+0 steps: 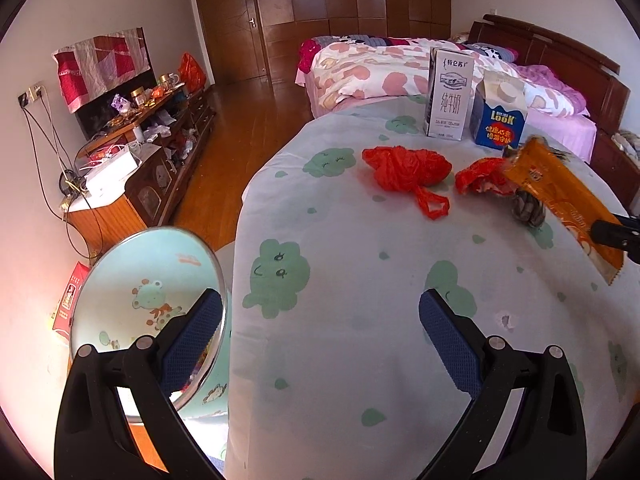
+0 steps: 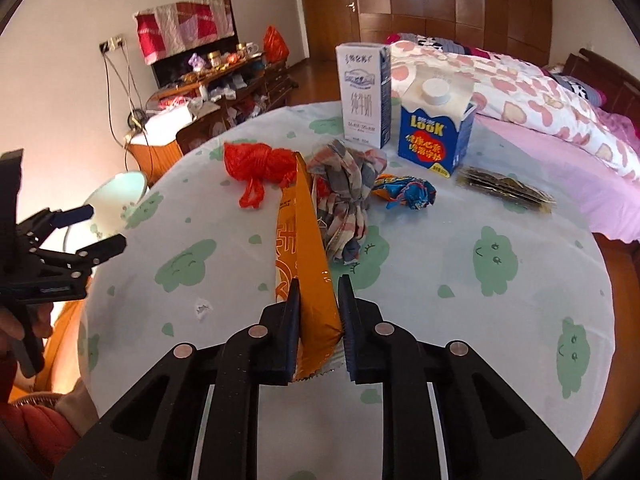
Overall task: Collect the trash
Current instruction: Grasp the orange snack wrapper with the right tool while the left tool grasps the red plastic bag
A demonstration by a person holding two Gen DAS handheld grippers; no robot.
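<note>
The right hand-held gripper [image 2: 319,308] is closed on one end of an orange snack wrapper [image 2: 302,248], its two pads pinching the flat foil near the crimped seam. The wrapper sticks out forward from the jaws over the counter [image 2: 460,320]; in the left wrist view it hangs in the air above the cloth, so it looks lifted rather than resting. It is most likely empty and very light, a thin glossy film that bends and crackles easily and can slide between smooth pads. The sealed end where it is held now is the stiffest part and the sensible place to hold; a grip on the slack middle would just fold it.

The left hand-held gripper [image 1: 320,340] is open with nothing between its blue pads, held low at the near edge of the counter, just beside a pale green bin [image 1: 152,300] with a frog print that stands off the counter's left side.

Further out on the counter lie a crumpled red plastic bag [image 2: 256,164], a knotted checked cloth [image 2: 344,200], a scrunched blue and orange wrapper [image 2: 404,192] and a flat dark packet [image 2: 504,188], all soft and light. Behind them two milk cartons [image 2: 436,128] stand upright; they are stiffer, and whether they are empty cannot be told.
</note>
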